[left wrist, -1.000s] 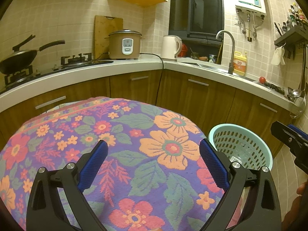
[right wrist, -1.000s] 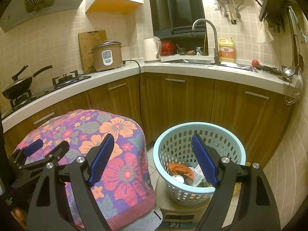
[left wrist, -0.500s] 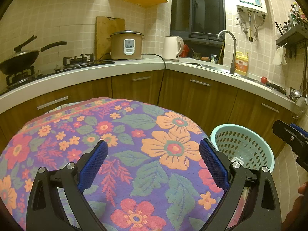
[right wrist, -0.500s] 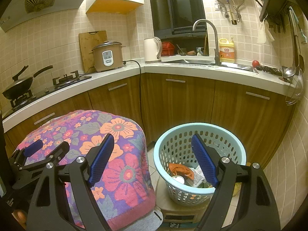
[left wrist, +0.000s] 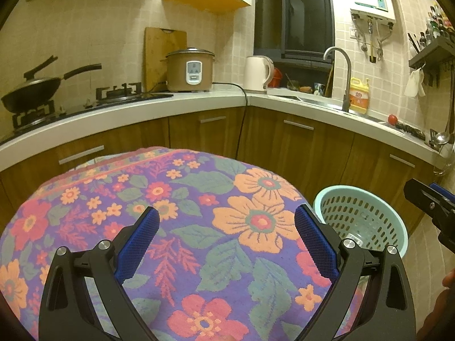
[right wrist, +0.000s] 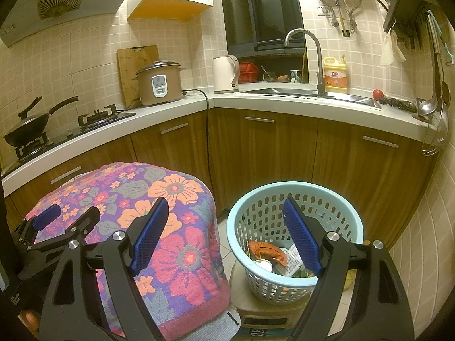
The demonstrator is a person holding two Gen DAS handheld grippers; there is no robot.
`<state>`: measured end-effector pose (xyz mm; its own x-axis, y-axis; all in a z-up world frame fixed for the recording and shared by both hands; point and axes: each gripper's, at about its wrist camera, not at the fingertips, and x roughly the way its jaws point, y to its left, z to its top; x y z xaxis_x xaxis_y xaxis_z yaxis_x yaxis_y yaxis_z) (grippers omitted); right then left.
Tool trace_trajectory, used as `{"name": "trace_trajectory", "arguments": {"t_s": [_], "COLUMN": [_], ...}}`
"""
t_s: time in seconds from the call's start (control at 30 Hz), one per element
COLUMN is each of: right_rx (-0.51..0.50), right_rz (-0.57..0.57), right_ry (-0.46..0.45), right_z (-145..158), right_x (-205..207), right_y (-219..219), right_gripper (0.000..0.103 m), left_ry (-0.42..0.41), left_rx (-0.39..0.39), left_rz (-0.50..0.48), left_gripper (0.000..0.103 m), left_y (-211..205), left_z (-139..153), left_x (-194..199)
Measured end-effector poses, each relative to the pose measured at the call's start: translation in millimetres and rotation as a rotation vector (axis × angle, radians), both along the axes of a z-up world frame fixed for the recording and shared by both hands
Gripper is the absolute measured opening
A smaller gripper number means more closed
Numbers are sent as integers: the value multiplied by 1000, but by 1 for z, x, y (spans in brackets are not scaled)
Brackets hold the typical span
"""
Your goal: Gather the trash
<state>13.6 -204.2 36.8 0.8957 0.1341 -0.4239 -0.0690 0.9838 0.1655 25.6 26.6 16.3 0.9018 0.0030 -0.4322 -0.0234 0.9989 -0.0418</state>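
Right now I have both sets of tongs spread wide and carrying nothing. My left tongs (left wrist: 224, 231) hover over the floral cloth (left wrist: 182, 199) that drapes a rounded surface, and I can find no loose scrap anywhere on the cloth in either view. My right tongs (right wrist: 224, 233) sit further right, straddling the near rim of the pale blue laundry-style basket (right wrist: 335, 196) that stands on a low box on the floor, just beside the draped cloth.

Inside the basket I see the trash already gathered: an orange wrapper (right wrist: 266, 251), a small white cup or lid (right wrist: 263, 265) and a printed paper packet (right wrist: 293, 260) lying together at the bottom.

My reading is that I am between pieces, or close to the end of the job, since nothing is left in reach on the cloth. The next move calls for a search: swing the wrists round to look for any remaining litter on the cloth, the floor or the kitchen bench (right wrist: 312, 105), then close on it and carry it over the rim.
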Motion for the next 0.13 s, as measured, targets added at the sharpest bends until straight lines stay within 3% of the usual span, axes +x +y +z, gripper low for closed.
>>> {"name": "trace_trajectory", "arguments": {"t_s": [0.13], "right_rx": [-3], "right_rz": [1], "right_ry": [2], "right_z": [0], "right_x": [1], "right_y": [-1], "right_gripper": [78], "left_ry": [2], "left_rx": [-1], "left_rz": [-2], "left_gripper": [93], "left_y": [-1], "left_z": [0], "left_x": [1]}}
